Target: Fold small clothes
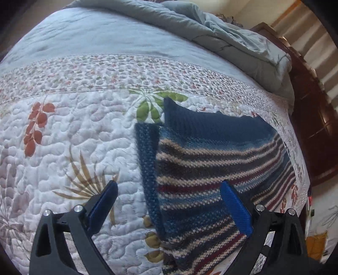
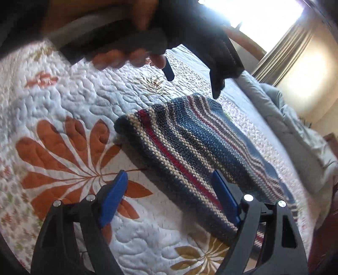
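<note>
A small striped knit garment [image 1: 211, 160], in blue, cream, grey and dark red, lies flat on the flowered quilt [image 1: 74, 137]. A plain blue knit band runs down its left edge. My left gripper [image 1: 169, 183] is open over that edge, with its right finger [image 1: 234, 207] above the stripes, and no fabric is pinched. In the right wrist view the same garment [image 2: 190, 148] stretches away, and my right gripper [image 2: 169, 173] is open at its near end with nothing between the pads. At the top of this view a hand carries the left gripper [image 2: 192, 82] above the far end.
A bunched grey-blue duvet [image 1: 232, 36] lies along the far side of the bed. A dark wooden bed frame [image 1: 312, 127] borders the right edge. A bright window [image 2: 253, 12] and a curtain [image 2: 285, 48] stand beyond. Open quilt [image 2: 63, 105] spreads left of the garment.
</note>
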The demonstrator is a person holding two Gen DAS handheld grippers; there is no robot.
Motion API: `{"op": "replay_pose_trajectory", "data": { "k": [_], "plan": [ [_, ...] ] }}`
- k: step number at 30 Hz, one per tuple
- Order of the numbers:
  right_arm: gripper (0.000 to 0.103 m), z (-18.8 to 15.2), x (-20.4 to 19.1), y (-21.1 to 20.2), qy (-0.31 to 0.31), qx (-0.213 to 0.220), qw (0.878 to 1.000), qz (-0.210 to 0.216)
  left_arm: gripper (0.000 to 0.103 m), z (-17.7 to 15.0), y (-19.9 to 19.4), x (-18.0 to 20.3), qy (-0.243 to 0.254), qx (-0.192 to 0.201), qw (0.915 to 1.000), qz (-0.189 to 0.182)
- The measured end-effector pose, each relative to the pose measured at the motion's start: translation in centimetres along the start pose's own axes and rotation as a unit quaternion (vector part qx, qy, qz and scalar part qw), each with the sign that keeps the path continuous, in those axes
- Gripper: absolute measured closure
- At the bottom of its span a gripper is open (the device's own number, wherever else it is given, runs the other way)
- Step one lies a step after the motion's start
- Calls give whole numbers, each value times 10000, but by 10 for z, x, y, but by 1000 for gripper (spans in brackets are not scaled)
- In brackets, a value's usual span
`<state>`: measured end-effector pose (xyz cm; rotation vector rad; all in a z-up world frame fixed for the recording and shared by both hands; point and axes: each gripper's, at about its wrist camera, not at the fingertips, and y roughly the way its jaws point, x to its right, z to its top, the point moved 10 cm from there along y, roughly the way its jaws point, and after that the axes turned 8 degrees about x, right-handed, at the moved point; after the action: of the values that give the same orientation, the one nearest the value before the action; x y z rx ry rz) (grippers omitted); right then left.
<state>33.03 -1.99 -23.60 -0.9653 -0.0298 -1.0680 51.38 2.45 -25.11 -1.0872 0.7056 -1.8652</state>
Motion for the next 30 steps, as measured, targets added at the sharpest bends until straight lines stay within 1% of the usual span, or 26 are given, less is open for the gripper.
{"op": "replay_pose_trajectory", "data": {
  "k": [1, 3, 4, 5, 7, 9, 11, 16, 19, 22, 23, 27, 30],
  "plan": [
    [22, 0, -1, 0, -138, 26, 9998, -117, 5, 2, 6, -4, -178, -191, 9995, -196],
    [21, 1, -7, 1, -514, 70, 9979, -380, 4, 2, 15, -13, -479, -434, 9972, -385],
    [20, 1, -10, 1, -766, 87, 9954, -566, 4, 3, 19, -18, -596, -478, 9961, -451],
    [20, 0, -11, 1, -887, 118, 9939, -649, 4, 5, 22, -21, -677, -529, 9949, -520],
    [16, 0, -17, 1, -1155, 172, 9897, -829, 4, 5, 31, -25, -881, -671, 9914, -695],
    [14, 0, -18, 5, -1304, 151, 9867, -958, 4, 5, 35, -24, -926, -713, 9898, -810],
    [14, -2, -17, 11, -1261, 60, 9876, -933, 4, 3, 41, -24, -954, -770, 9886, -869],
    [14, 12, -14, 38, -1248, -26, 9875, -965, 4, 9, 61, -24, -885, -843, 9899, -715],
    [14, 23, -1, 51, -1225, -43, 9856, -1160, 4, 20, 67, -19, -884, -818, 9899, -753],
    [14, 26, 10, 63, -1147, -106, 9856, -1235, 4, 30, 69, -9, -899, -822, 9880, -952],
    [13, 26, 9, 64, -1137, -110, 9859, -1226, 4, 30, 70, -6, -930, -881, 9862, -1051],
    [14, 17, 7, 51, -1254, -41, 9838, -1285, 4, 20, 78, -2, -884, -1174, 9834, -1064],
    [13, 12, 10, 48, -1170, -3, 9850, -1269, 4, 21, 75, 7, -1040, -1227, 9765, -1435]
  ]
}}
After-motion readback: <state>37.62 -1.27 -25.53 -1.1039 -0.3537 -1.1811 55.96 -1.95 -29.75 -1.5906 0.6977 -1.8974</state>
